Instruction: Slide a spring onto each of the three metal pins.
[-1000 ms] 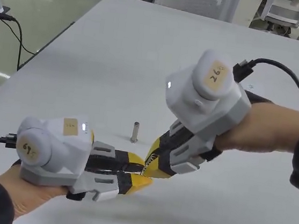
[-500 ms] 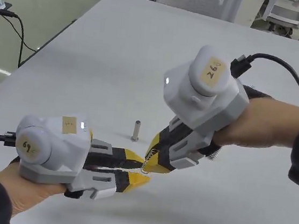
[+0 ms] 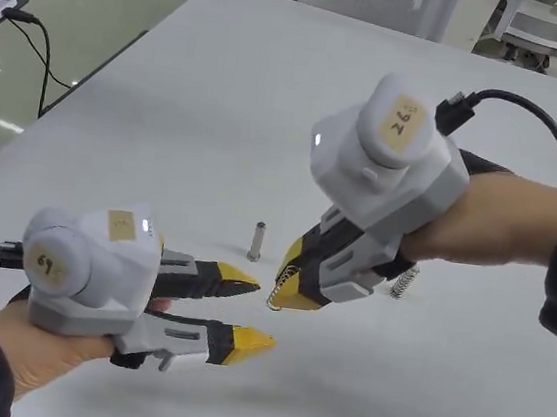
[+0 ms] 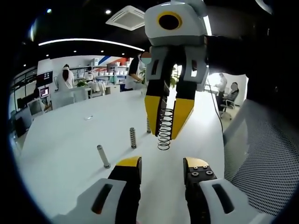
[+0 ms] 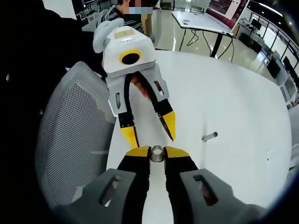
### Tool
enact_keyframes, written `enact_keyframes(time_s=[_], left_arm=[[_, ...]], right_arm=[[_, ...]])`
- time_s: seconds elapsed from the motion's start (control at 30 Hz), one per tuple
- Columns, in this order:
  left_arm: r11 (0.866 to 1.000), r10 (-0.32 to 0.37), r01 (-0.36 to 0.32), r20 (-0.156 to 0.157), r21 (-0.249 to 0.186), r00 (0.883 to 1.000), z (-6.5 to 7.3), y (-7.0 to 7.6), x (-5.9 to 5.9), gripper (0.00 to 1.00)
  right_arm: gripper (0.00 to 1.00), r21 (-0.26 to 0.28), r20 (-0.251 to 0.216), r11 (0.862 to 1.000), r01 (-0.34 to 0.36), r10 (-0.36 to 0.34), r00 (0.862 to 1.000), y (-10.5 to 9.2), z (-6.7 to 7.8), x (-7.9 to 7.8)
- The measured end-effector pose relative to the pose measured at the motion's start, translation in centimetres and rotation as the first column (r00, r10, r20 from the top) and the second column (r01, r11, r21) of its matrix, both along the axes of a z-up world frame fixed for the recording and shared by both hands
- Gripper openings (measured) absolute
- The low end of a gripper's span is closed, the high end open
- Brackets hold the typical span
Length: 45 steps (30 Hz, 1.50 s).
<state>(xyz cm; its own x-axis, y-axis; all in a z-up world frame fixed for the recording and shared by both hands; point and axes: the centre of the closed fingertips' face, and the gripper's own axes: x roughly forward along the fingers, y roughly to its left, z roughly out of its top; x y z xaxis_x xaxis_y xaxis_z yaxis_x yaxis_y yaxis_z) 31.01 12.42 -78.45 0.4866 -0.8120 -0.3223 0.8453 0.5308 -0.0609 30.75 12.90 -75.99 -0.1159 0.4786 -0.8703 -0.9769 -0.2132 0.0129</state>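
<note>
My right gripper (image 3: 284, 292) is shut on a small steel spring (image 3: 275, 297), which hangs from its yellow tips just above the white table (image 3: 199, 109). In the right gripper view the spring (image 5: 157, 153) sits end-on between the closed jaws. My left gripper (image 3: 246, 313) faces it from the lower left, open, with nothing between its fingers. A bare metal pin (image 3: 257, 241) stands upright just behind both grippers' tips. In the left gripper view the held spring (image 4: 163, 130) hangs above my open left gripper (image 4: 162, 163), with the bare pin (image 4: 103, 156) at the left and a spring-covered pin (image 4: 133, 137) beyond it.
A second spring (image 3: 404, 280) stands tilted on the table under the right hand. A black cable (image 3: 530, 116) trails from the right gripper. The table's left edge (image 3: 92, 77) drops to the floor. A mesh chair (image 5: 74, 135) sits behind the left gripper.
The left gripper's jaws have opened and drawn back slightly from the spring. The right gripper keeps hold of the spring and has lifted a little.
</note>
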Motion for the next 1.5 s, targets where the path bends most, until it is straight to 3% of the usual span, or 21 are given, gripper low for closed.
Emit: enact_keyframes(time_s=[0.53,0.93,1.5], left_arm=[[0.997,0.073,-0.073,-0.013,0.021,0.997,-1.1,1.9,0.9,0.54],[0.991,0.131,-0.131,-0.017,0.039,0.991,-1.7,3.6,1.3,0.65],[0.988,0.152,-0.151,-0.024,0.038,0.988,-1.9,4.2,1.3,0.65]], right_arm=[[0.13,-0.005,0.024,1.000,0.020,-0.020,1.000,-0.2,0.4,1.4],[0.13,0.011,0.046,0.999,0.053,-0.054,0.997,0.3,1.2,3.7],[0.13,0.018,0.088,0.997,0.080,-0.082,0.993,1.4,1.7,7.1]])
